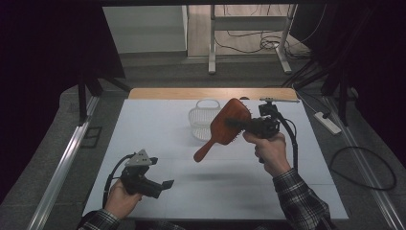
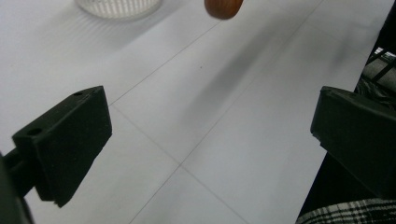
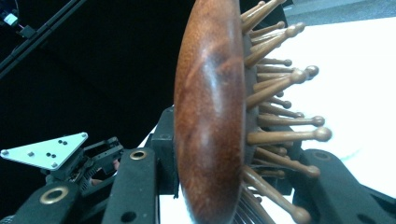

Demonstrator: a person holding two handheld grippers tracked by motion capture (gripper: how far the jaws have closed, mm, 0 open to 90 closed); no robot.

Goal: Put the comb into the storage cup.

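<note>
High view — brush (image 1: 225,125), wooden, held above the white counter (image 1: 158,129) just in front of a basket (image 1: 203,119). The right tongs (image 1: 239,123) clench its paddle head. Long axis slants: head up and away, handle down-left toward the person, its end aimed toward the left tongs (image 1: 165,184), which wait low near the counter's front edge, well apart.

Left gripper view — left tongs (image 2: 210,135) released, nothing between the pads; brush handle tip (image 2: 224,7) at the top, basket (image 2: 119,7) beside it.

Right gripper view — head (image 3: 210,112) edge-on in the right tongs (image 3: 233,182), pins pointing right. Likely a handover: keep the head steady, bring the spread tongs squarely across the handle.
</note>
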